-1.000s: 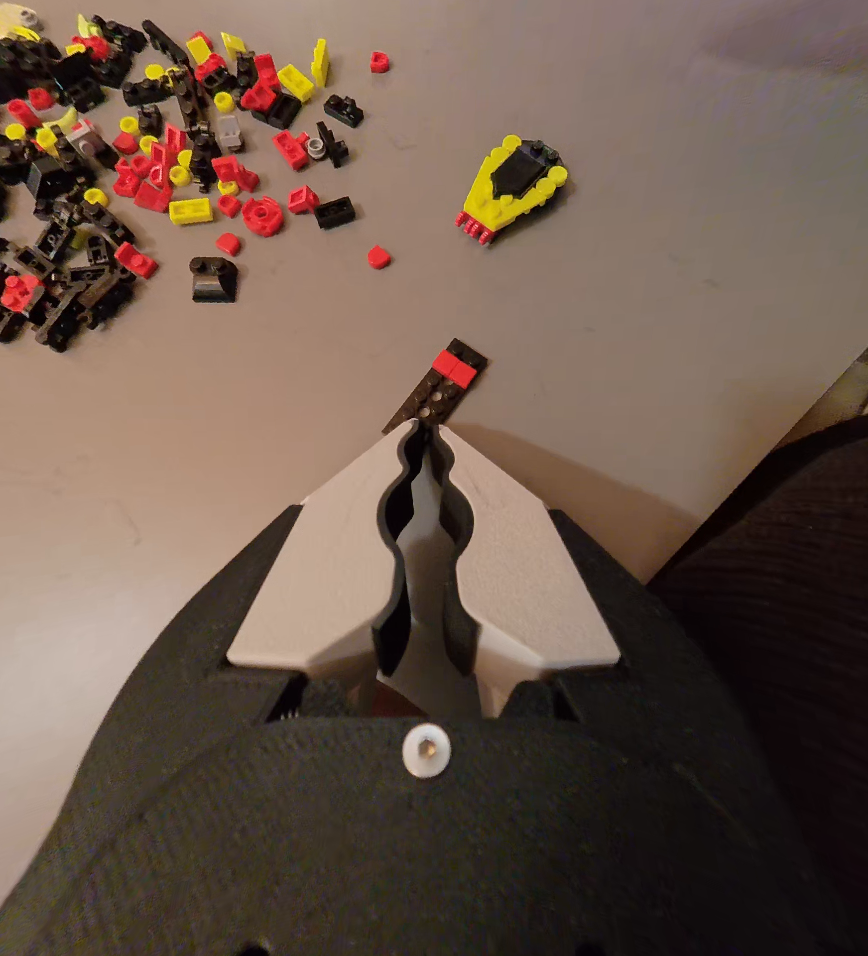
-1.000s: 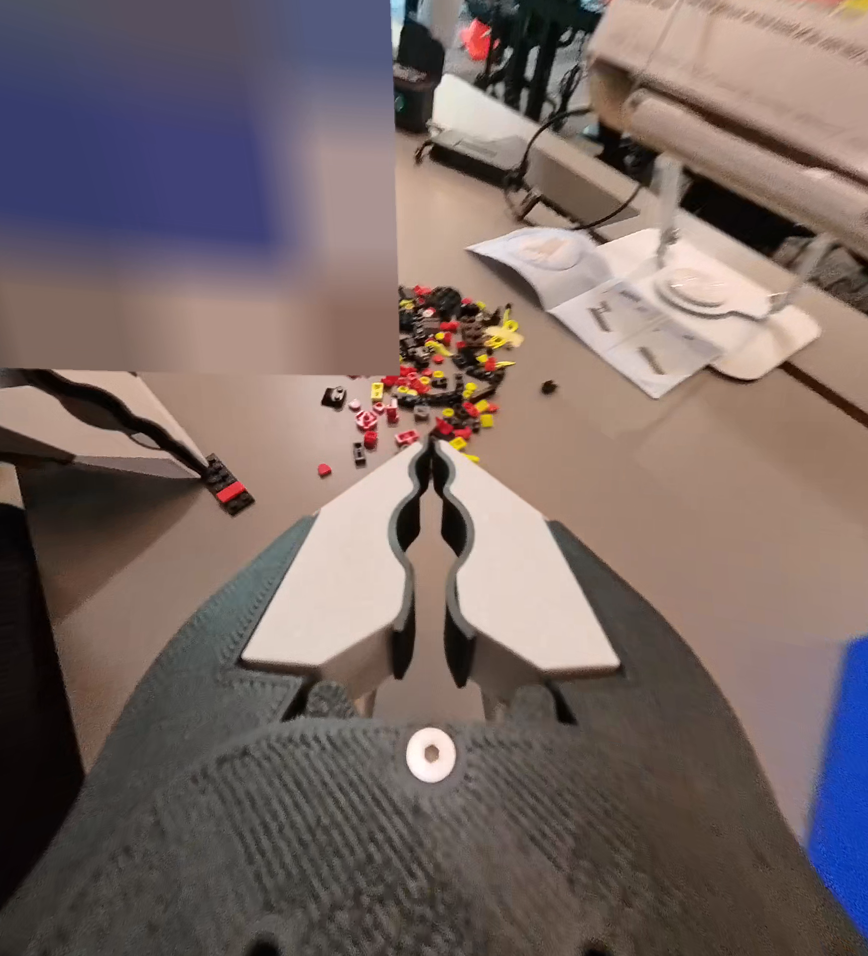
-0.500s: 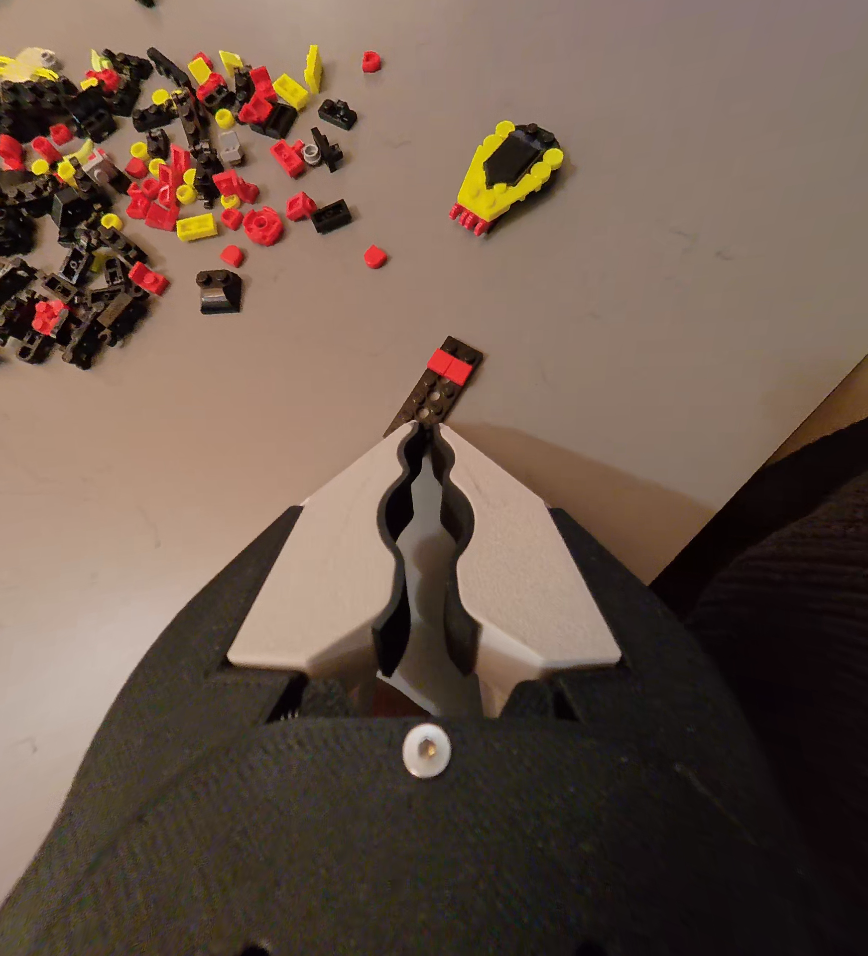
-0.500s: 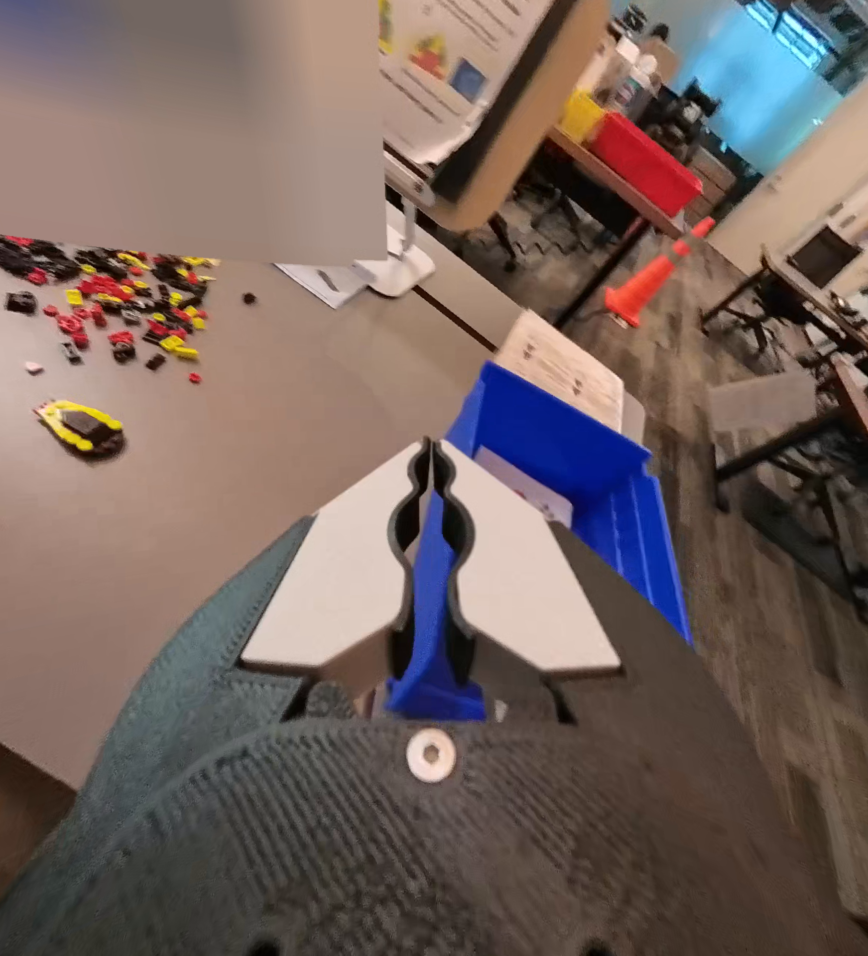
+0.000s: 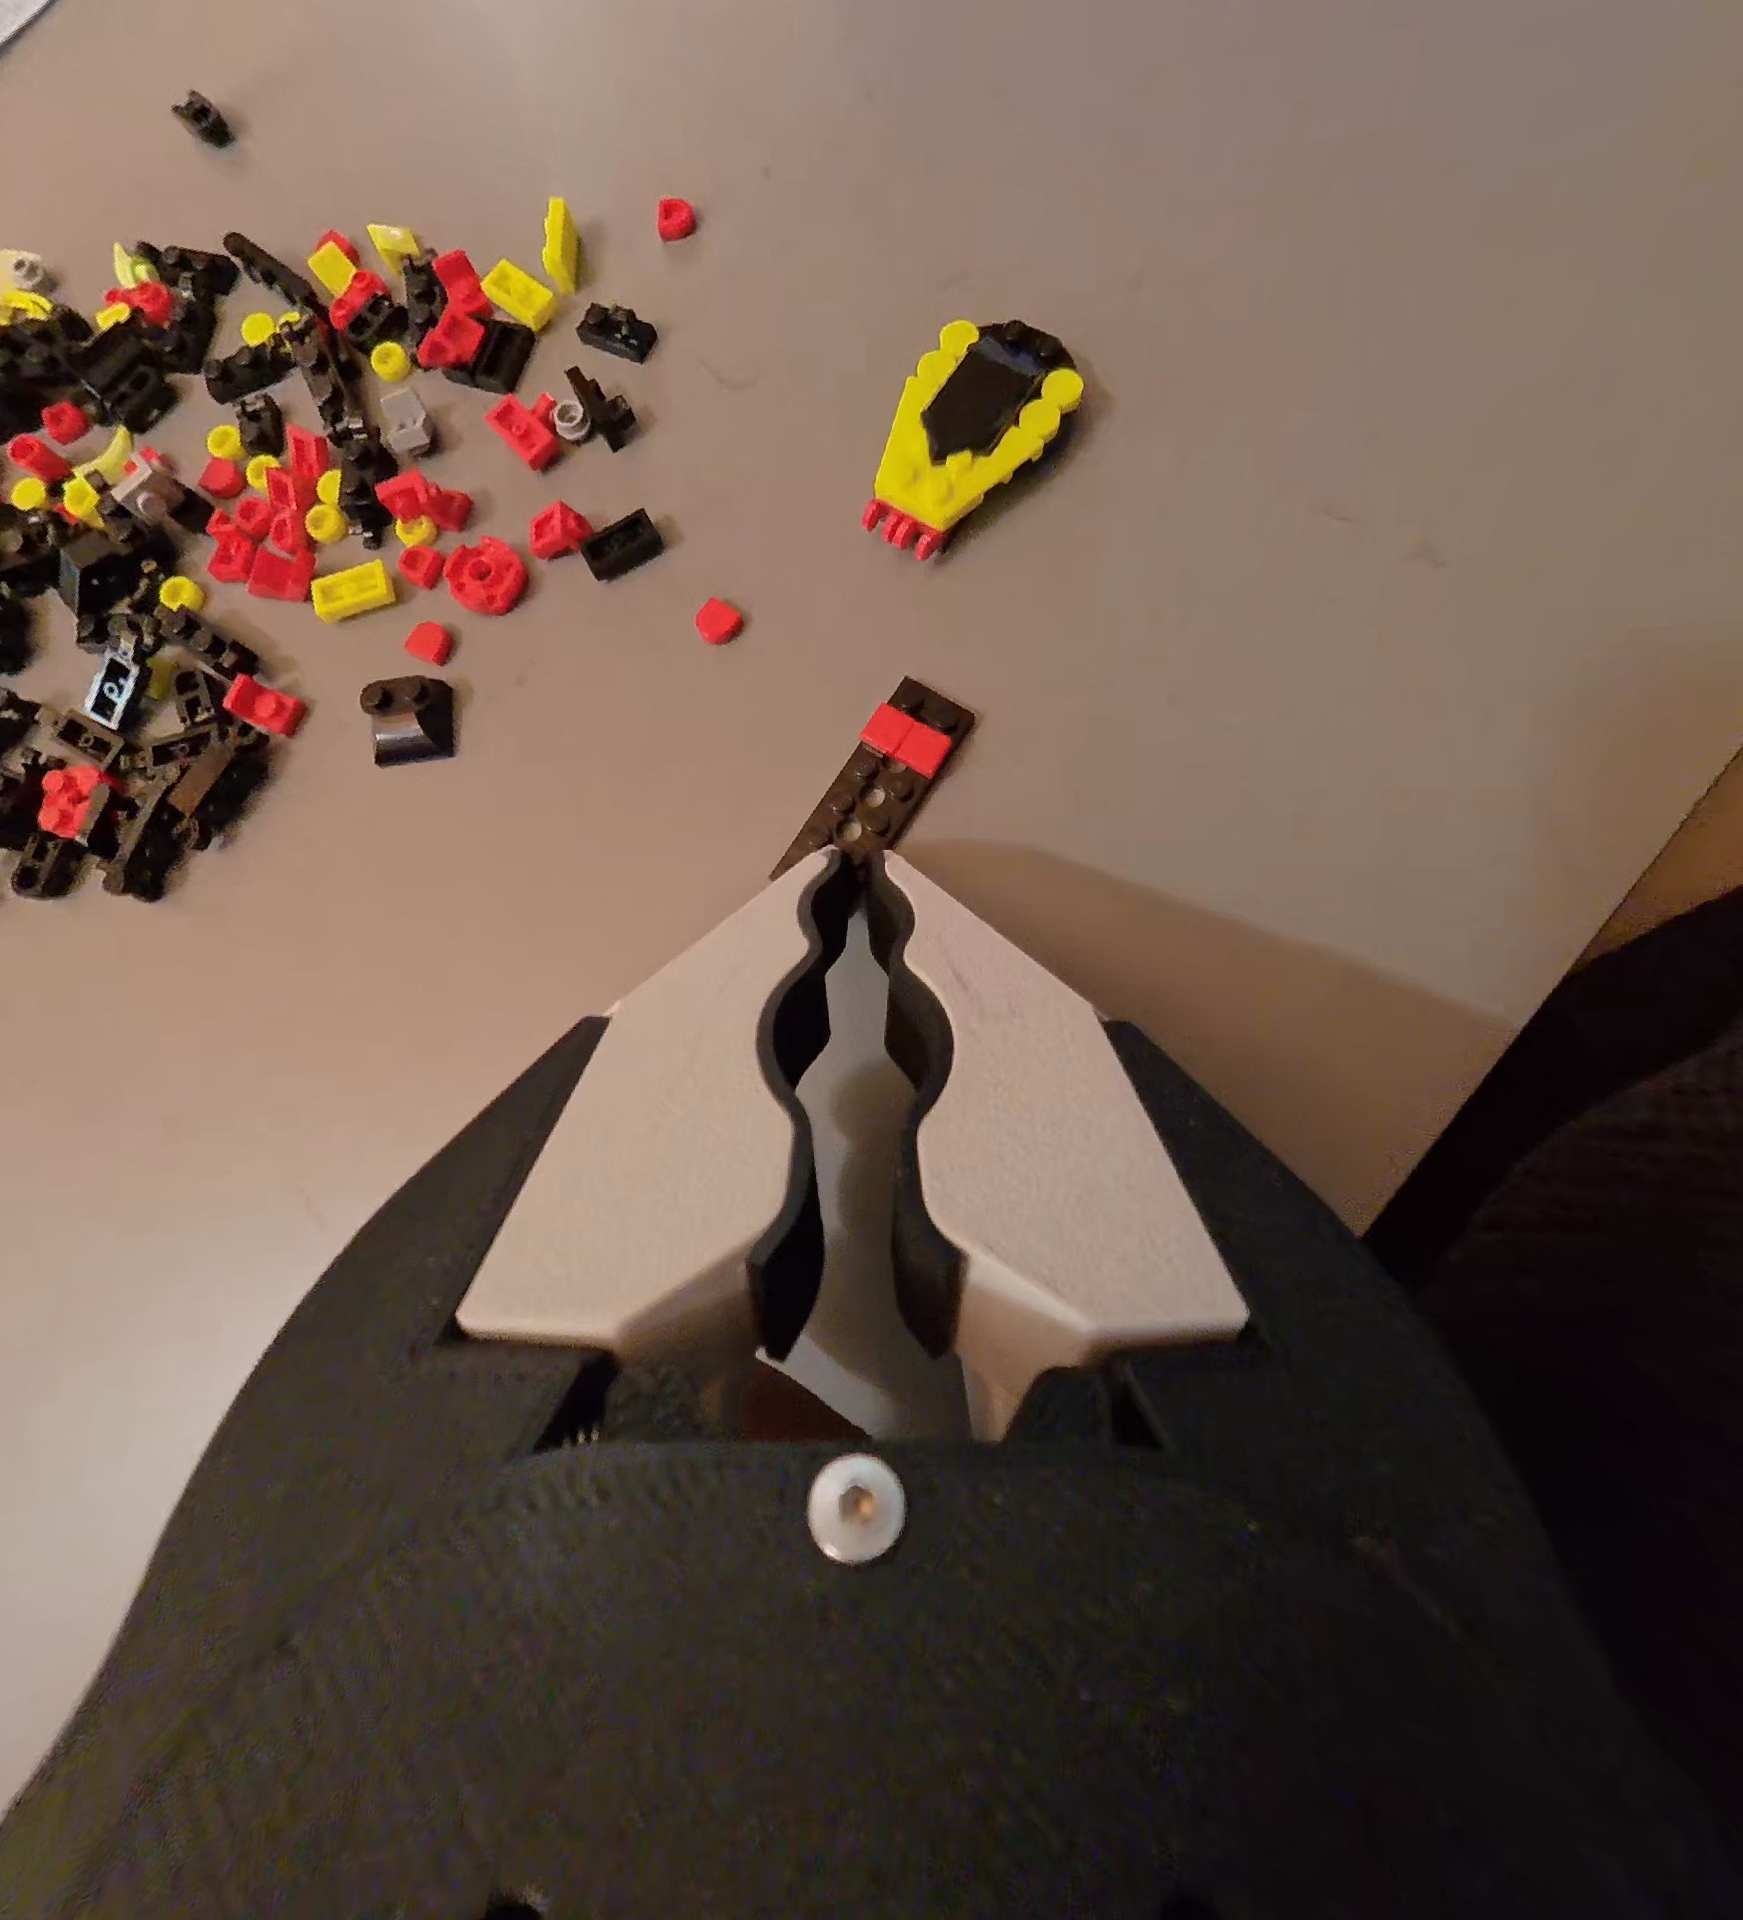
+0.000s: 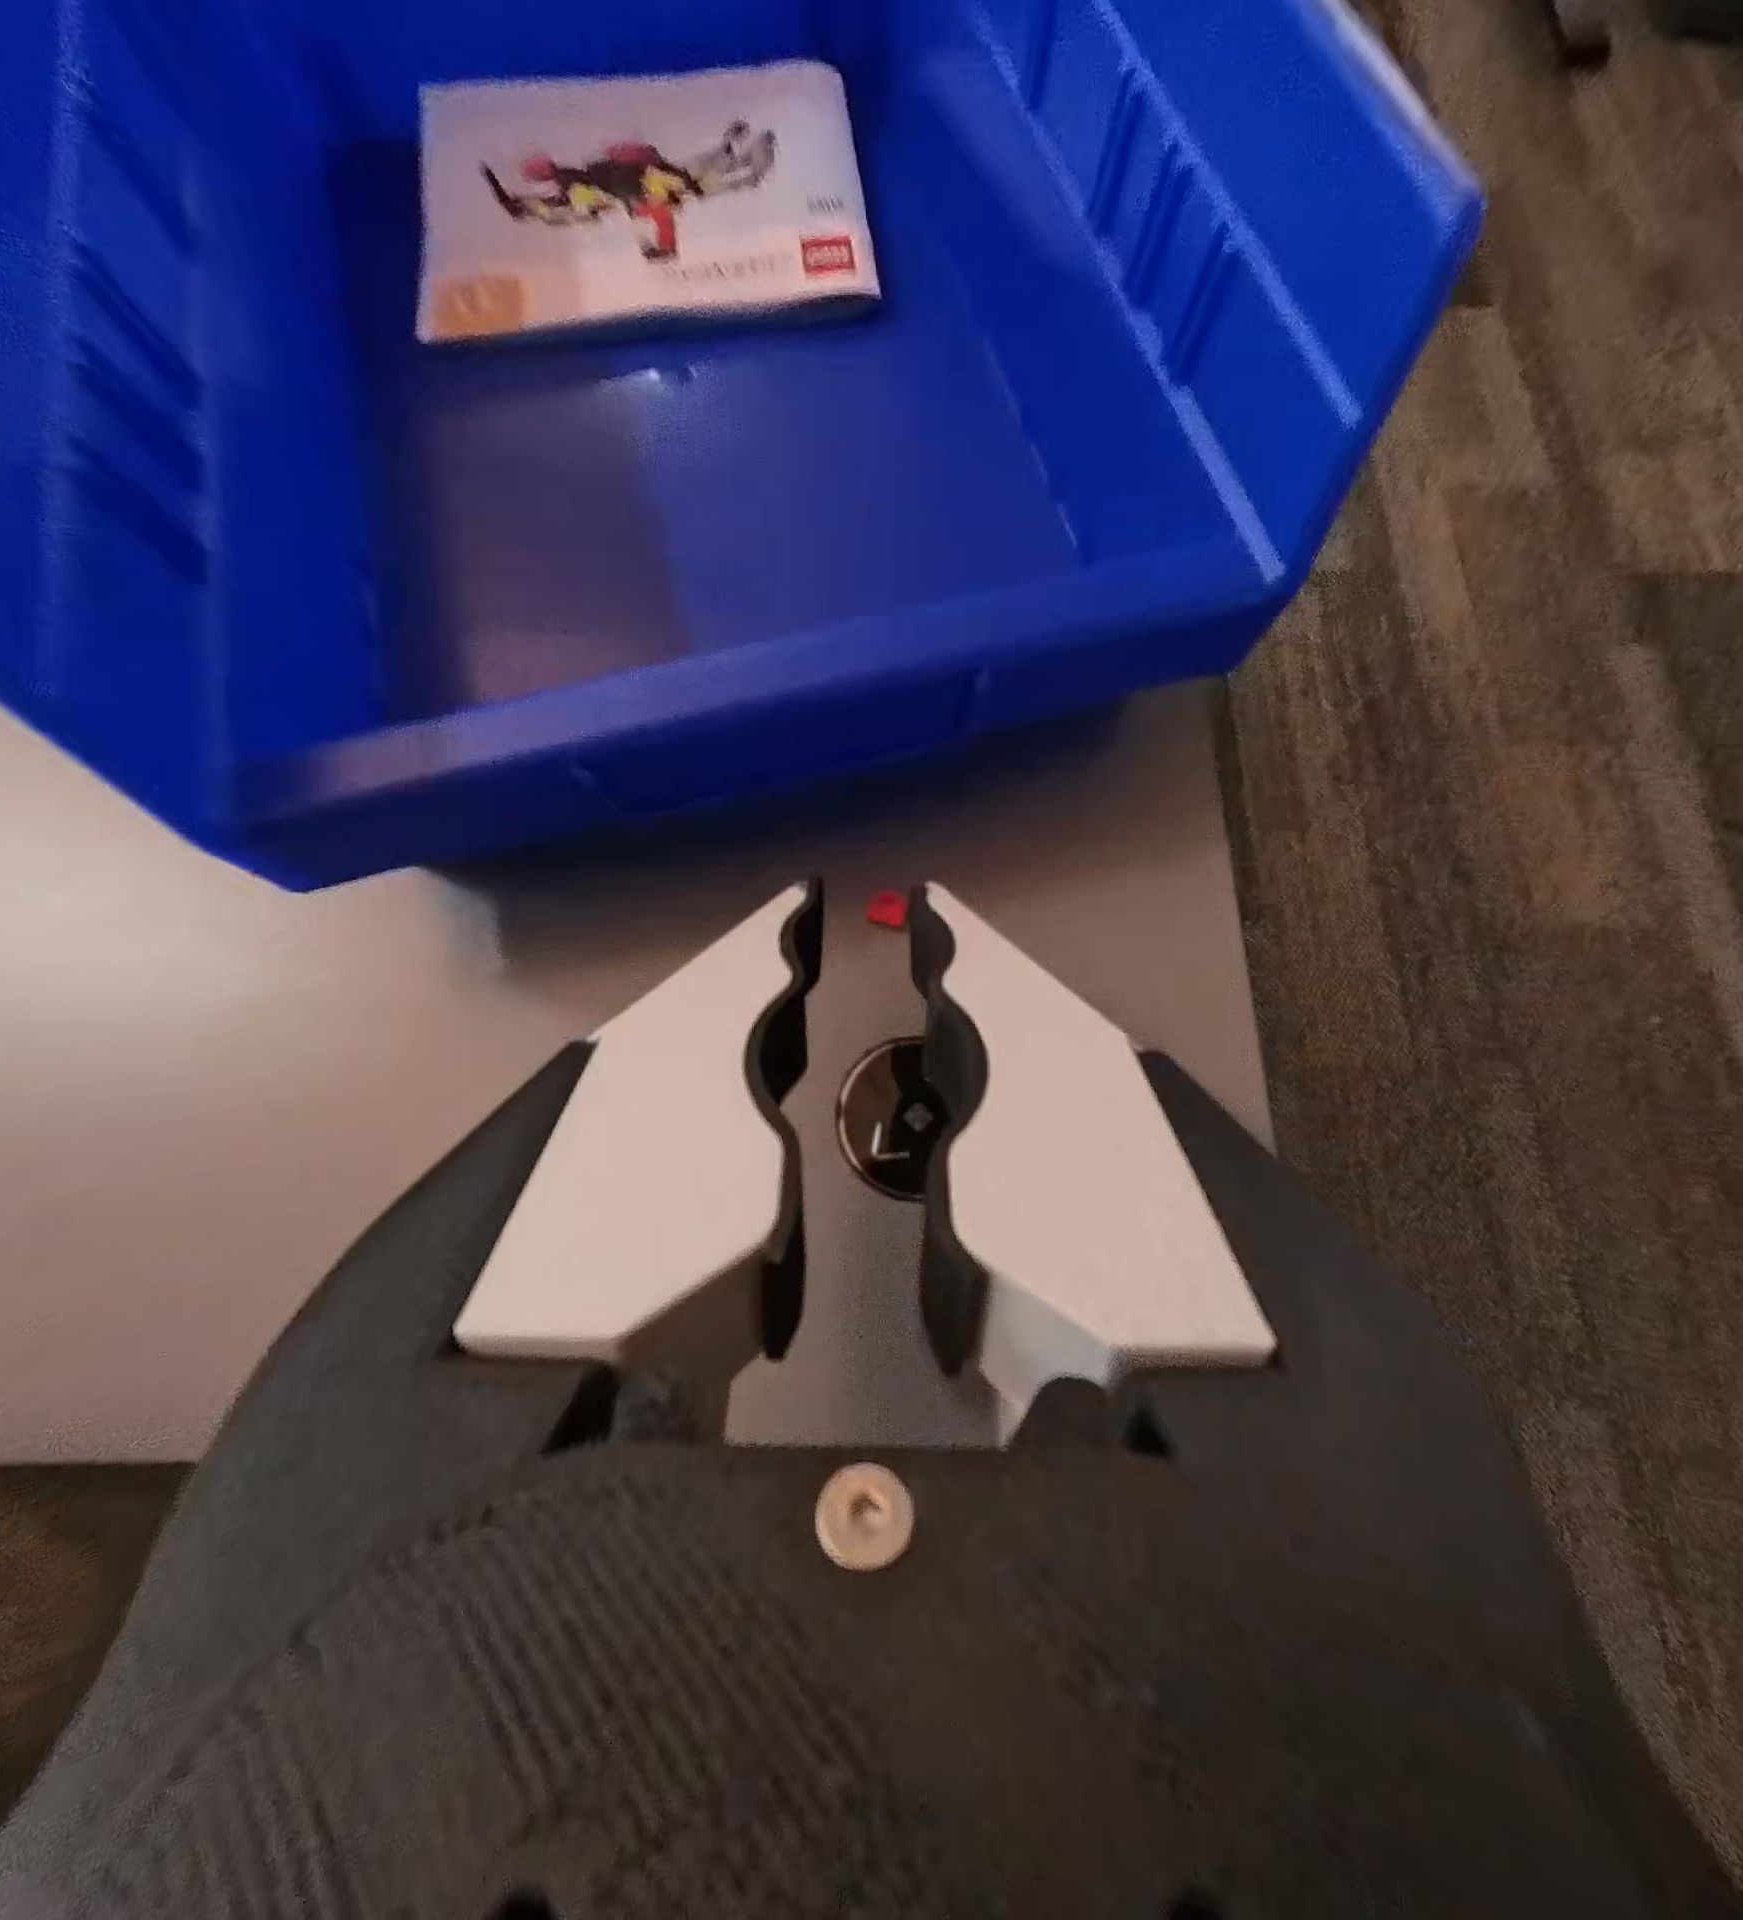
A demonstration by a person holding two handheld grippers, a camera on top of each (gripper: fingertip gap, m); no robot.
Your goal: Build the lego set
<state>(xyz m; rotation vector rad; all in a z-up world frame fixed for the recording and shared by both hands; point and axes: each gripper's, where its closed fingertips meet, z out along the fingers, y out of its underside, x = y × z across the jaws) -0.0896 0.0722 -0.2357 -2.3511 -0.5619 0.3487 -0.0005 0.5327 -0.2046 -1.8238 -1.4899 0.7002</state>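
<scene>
Tabletop: red piece between open right claw tips.

My left gripper has a broad black printed body with a fine ribbed texture, widening toward six o'clock. Two pale grey wedge-shaped fingers taper toward twelve o'clock, and each has a wavy black inner lining. A single silver hex screw is set in the body at the centre, just below the finger roots. At about four o'clock I see dark ribbed knit fabric, clothing on the person. My right gripper is built the same way: a black body with coarser visible print lines, pale grey fingers with black scalloped liners, and a silver centre screw.
</scene>
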